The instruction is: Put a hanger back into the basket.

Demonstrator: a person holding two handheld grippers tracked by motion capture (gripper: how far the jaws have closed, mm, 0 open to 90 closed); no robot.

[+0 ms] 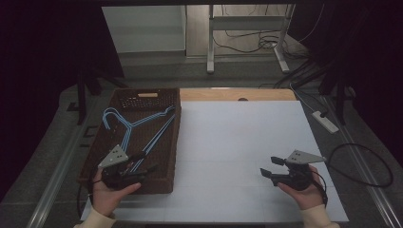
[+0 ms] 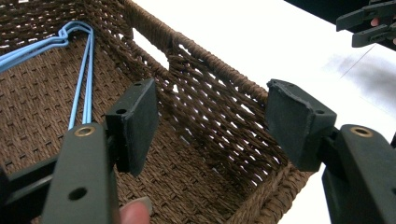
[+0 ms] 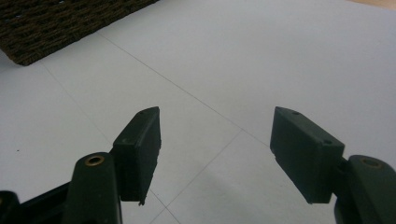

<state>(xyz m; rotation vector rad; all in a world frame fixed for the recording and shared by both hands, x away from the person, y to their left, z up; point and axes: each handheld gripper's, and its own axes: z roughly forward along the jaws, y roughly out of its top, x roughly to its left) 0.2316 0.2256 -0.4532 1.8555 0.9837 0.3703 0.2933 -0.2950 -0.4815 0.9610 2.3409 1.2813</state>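
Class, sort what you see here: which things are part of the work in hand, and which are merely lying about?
Part of the work:
- blue hangers
- woven basket
- left hand-held gripper, open over the basket
- right hand-held gripper, open over the white table

Lying about:
- power strip
- floor cables
- metal stand

From above our side of the bench (image 1: 247, 137) we look forward and down. The left gripper (image 1: 124, 173) camera sits close over the wicker basket (image 2: 219, 93), facing its side wall. The right gripper (image 1: 285, 173) camera looks low across the bench toward that basket's corner, which all three views share.
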